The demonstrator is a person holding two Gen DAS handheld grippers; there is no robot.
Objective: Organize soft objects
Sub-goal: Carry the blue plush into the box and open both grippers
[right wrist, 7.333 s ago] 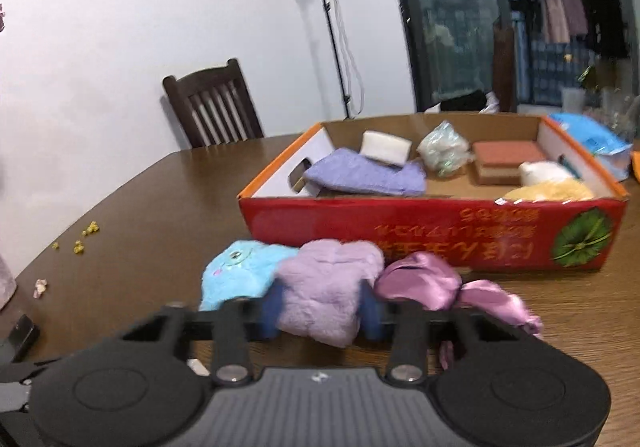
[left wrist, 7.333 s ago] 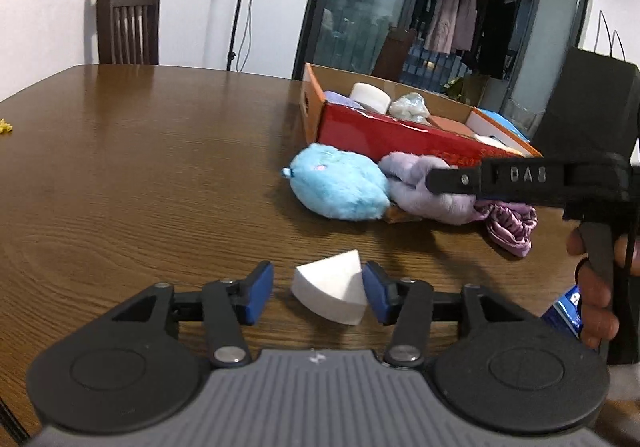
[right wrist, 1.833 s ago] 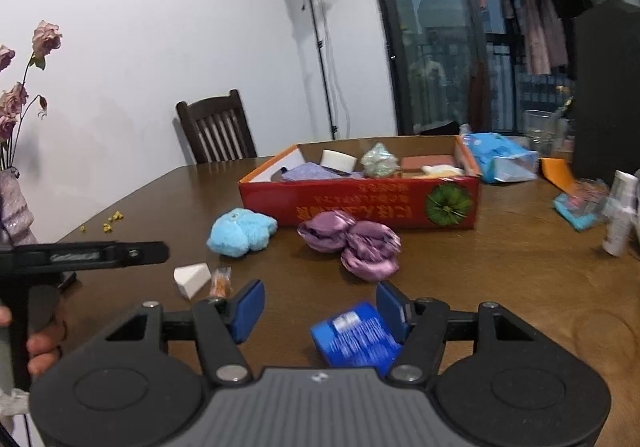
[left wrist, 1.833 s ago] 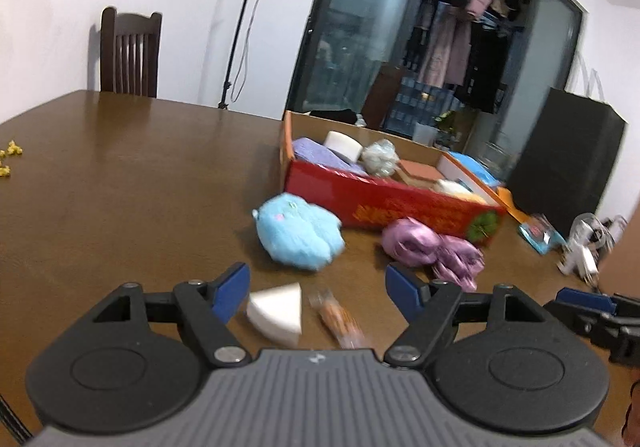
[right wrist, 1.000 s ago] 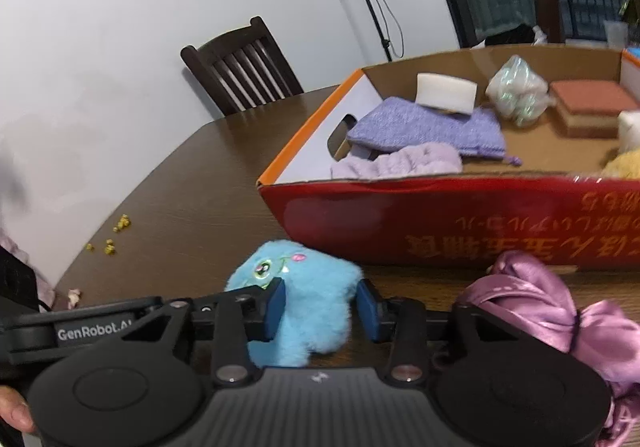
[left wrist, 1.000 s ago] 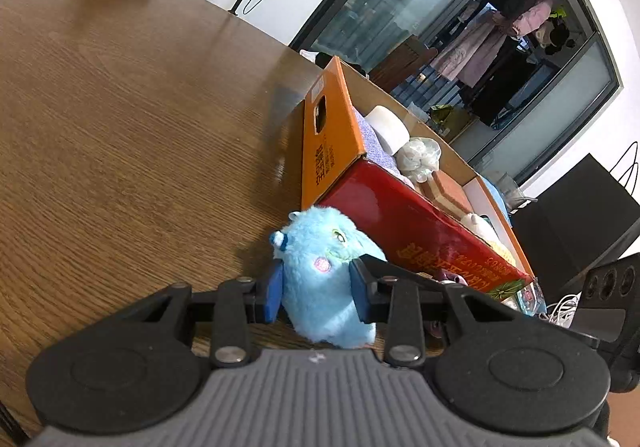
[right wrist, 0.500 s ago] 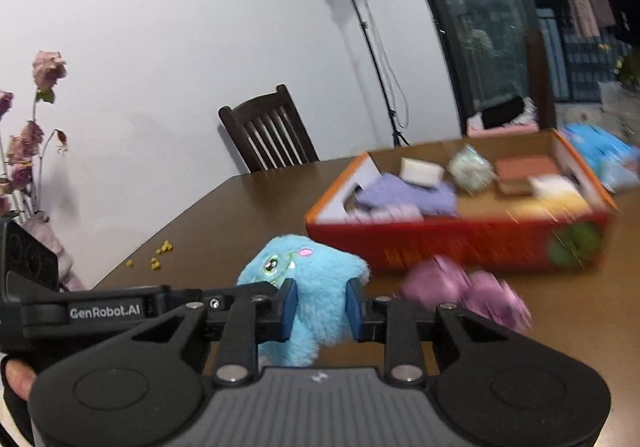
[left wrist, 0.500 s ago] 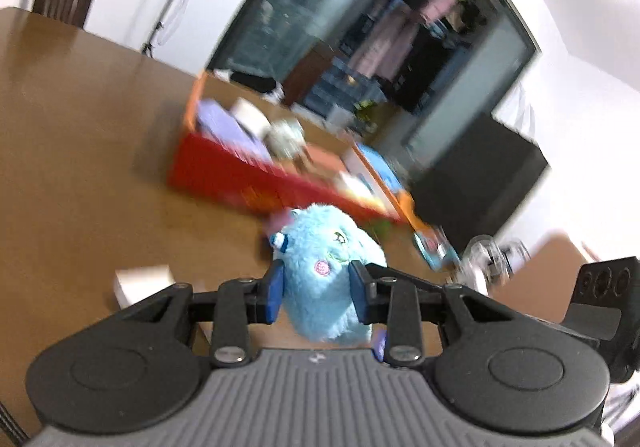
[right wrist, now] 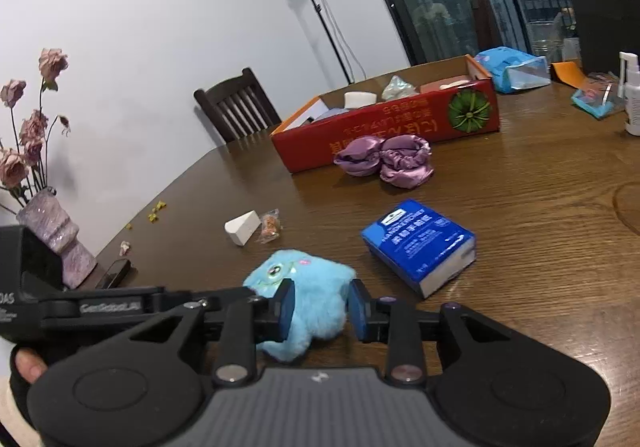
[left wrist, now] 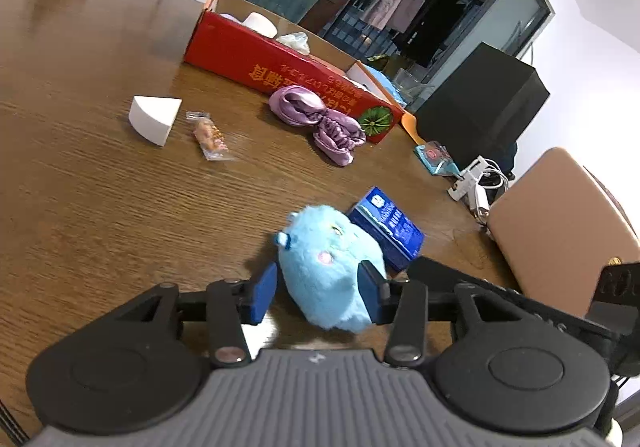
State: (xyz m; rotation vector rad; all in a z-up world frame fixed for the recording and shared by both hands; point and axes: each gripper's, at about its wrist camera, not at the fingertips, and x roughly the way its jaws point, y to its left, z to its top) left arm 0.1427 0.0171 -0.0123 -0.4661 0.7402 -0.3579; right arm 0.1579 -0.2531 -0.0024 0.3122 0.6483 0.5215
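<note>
Across both wrist views spreads a wide brown wooden counter [left wrist: 80, 175] [right wrist: 540, 207]. Toward its far side sits a long red cardboard box with an open top [left wrist: 280, 63] [right wrist: 392, 123], upper centre in both views; a white roll, a crinkled clear bag and other soft items show over its rim. Against the red front wall lies a bunched purple satin cloth [left wrist: 320, 123] [right wrist: 384, 159], touching the box in the left view.

Nearer the cameras, a blue rectangular tissue pack with white print [left wrist: 386, 229] [right wrist: 420, 243] lies flat on the wood. Just beside it, low in the middle of each frame, is a fluffy light-blue plush toy with a small face [left wrist: 326, 267] [right wrist: 304, 295].

The left hand-held gripper [left wrist: 318, 293] has its blue pads set narrowly at either flank of the plush; the right-side pad presses into the fur, while a sliver of gap shows at the left-side pad. The right hand-held gripper [right wrist: 320, 307] is closed narrowly on the same toy, both blue pads sunk into its fur. Whether the toy rests on the wood or hangs just above it cannot be told.

Further left on the wood lie a white wedge-shaped sponge [left wrist: 154, 119] [right wrist: 242, 227] and, just beside it, a small clear snack packet with orange contents [left wrist: 210, 135] [right wrist: 270, 225].
</note>
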